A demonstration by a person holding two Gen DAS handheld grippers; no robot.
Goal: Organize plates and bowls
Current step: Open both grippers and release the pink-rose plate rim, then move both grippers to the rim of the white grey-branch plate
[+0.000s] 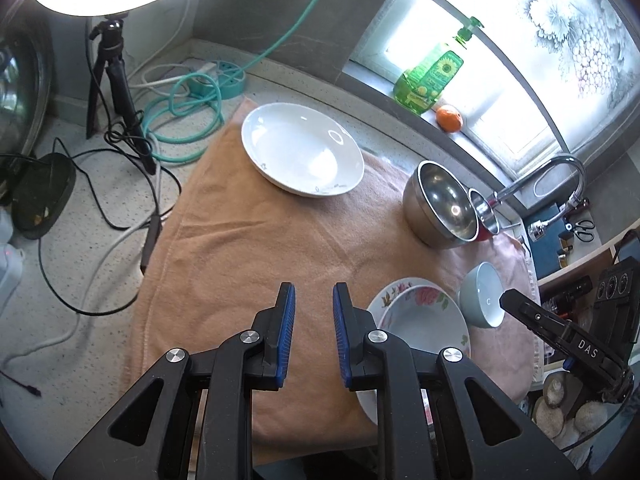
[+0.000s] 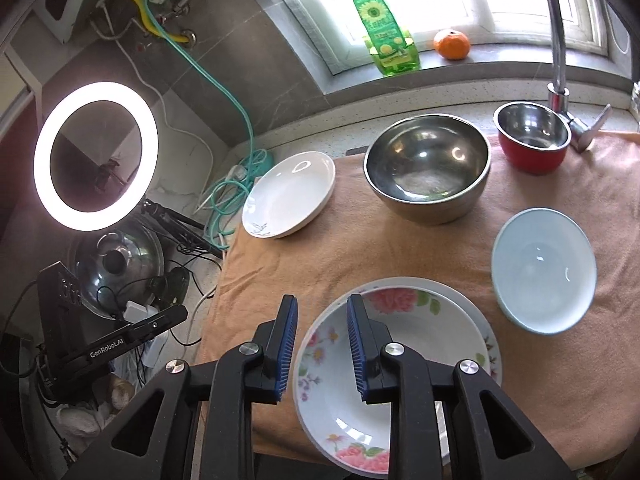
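Observation:
Two flowered plates (image 2: 404,344) lie stacked on the orange towel (image 2: 560,400) at its near edge. My right gripper (image 2: 322,310) hovers above their left rim; its jaws stand apart and the pads touch nothing. To the right is a pale blue bowl (image 2: 544,268), with a large steel bowl (image 2: 428,168) and a red bowl with a steel inside (image 2: 532,136) farther back. A white plate (image 2: 288,200) lies at the far left. My left gripper (image 1: 314,300) is open over bare towel (image 1: 240,240), left of the flowered plates (image 1: 420,316).
A lit ring light (image 2: 96,156) on a tripod (image 1: 116,92), a teal hose (image 1: 188,120) and loose cables crowd the counter left of the towel. A green soap bottle (image 2: 386,36) and an orange (image 2: 452,44) sit on the sill. The faucet (image 2: 560,52) stands at the back right.

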